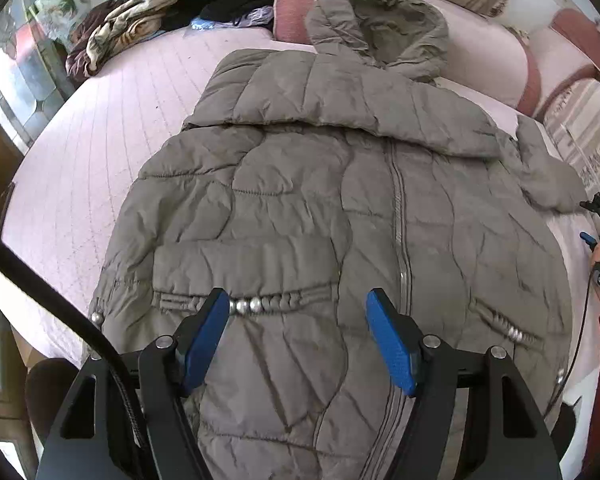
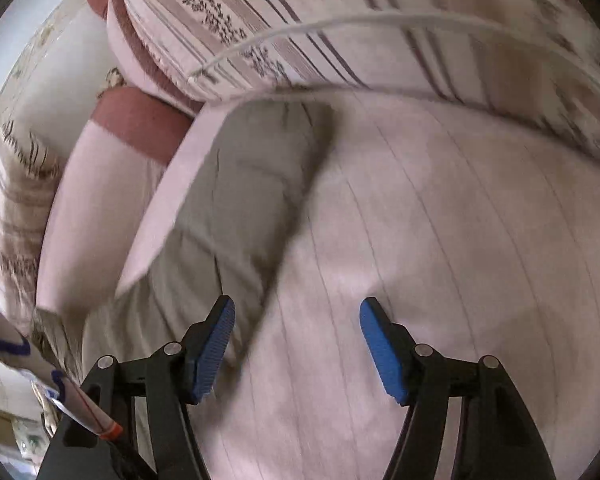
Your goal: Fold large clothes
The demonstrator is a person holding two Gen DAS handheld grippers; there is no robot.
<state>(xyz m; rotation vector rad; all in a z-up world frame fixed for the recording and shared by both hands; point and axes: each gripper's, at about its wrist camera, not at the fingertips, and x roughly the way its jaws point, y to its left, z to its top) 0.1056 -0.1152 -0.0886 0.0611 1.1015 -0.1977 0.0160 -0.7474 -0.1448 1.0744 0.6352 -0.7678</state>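
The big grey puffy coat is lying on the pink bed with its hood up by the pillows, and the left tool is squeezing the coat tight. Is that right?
Not quite. The left tool is not squeezing anything: its blue fingers stand wide apart above the coat, as the left wrist view shows. The rest is right: the coat lies on the pink bed with its hood by the pillows.

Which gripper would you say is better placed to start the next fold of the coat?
Left, probably. The left gripper hovers open over the coat, near its beaded pocket. The right gripper is open over bedspread, beside the coat's edge.

No legible text or labels anywhere.
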